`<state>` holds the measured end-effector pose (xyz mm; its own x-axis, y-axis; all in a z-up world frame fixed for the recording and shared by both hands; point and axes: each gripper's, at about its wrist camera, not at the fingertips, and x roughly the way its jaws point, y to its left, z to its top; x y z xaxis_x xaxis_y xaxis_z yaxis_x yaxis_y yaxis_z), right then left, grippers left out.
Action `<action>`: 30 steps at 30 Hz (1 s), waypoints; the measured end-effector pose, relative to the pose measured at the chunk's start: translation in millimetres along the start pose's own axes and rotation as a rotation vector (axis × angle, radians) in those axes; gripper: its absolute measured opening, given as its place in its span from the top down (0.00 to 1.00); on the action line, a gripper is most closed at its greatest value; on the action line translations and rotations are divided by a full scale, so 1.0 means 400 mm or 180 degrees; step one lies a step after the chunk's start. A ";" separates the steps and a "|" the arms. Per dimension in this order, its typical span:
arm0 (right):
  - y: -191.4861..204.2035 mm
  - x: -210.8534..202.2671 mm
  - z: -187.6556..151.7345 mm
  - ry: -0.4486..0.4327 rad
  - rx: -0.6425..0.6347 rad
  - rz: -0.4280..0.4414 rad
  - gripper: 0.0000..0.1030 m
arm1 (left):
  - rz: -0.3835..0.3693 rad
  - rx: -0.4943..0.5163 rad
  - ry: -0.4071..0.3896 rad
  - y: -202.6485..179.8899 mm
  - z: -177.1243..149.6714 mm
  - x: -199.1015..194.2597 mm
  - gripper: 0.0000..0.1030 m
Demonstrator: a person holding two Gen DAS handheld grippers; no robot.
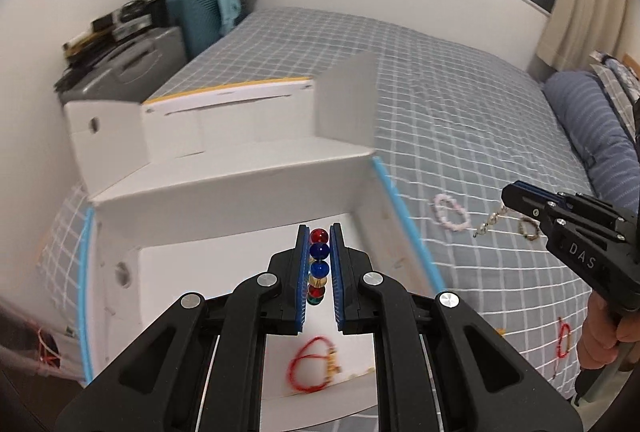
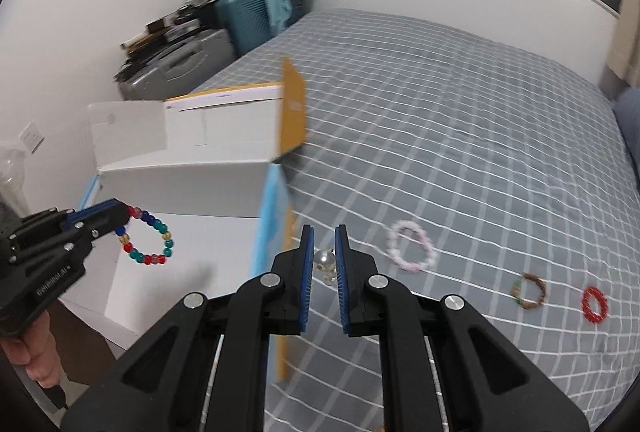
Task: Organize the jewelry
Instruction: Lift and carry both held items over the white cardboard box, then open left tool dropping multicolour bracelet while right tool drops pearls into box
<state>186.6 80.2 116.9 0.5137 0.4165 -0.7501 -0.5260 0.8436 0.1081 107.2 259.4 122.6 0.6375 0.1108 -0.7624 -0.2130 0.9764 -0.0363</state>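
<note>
Faintly "DAS" marks the right tool (image 1: 505,197) pinching a pearly bracelet (image 2: 326,264); left tool (image 1: 320,232) grips beads (image 2: 148,241).

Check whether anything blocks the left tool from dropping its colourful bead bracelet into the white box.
Nothing visible does. The left tool is shut on the colourful bead bracelet above the open white box. Only a red cord bracelet lies on the floor inside, leaving plenty of free room around it.
</note>
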 end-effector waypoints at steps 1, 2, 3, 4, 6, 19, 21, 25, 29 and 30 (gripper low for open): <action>0.017 0.005 0.005 0.0002 -0.0025 0.0026 0.90 | 0.0035 -0.0033 0.0005 0.023 -0.007 -0.003 0.90; 0.045 0.015 0.008 0.0011 -0.0073 0.0064 0.90 | 0.0061 -0.0057 0.0007 0.042 -0.012 -0.006 0.90; 0.068 0.025 0.009 0.0026 -0.0118 0.0090 0.90 | 0.0087 -0.0086 0.0012 0.062 -0.017 -0.007 0.90; 0.083 0.035 0.010 0.0042 -0.0149 0.0105 0.90 | 0.0111 -0.0119 0.0020 0.082 -0.022 -0.007 0.90; 0.128 0.058 0.009 0.0080 -0.0224 0.0160 0.90 | 0.0150 -0.0171 0.0040 0.117 -0.032 -0.003 0.90; 0.268 0.198 -0.055 0.0391 -0.0432 0.0271 0.90 | 0.0262 -0.0433 0.0272 0.263 -0.103 0.069 0.90; 0.276 0.225 -0.071 0.0481 -0.0433 0.0279 0.90 | 0.0271 -0.0445 0.0312 0.270 -0.117 0.080 0.90; 0.280 0.262 -0.093 0.0597 -0.0416 0.0286 0.90 | 0.0308 -0.0468 0.0380 0.288 -0.140 0.104 0.90; 0.278 0.279 -0.104 0.0668 -0.0393 0.0270 0.89 | 0.0346 -0.0489 0.0435 0.297 -0.151 0.118 0.90; 0.277 0.281 -0.106 0.0678 -0.0383 0.0277 0.88 | 0.0358 -0.0494 0.0438 0.298 -0.154 0.119 0.90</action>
<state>157.4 206.0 17.1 0.3154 0.3942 -0.8632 -0.6454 0.7560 0.1094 66.7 369.5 42.3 0.4986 0.1806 -0.8478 -0.3952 0.9179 -0.0368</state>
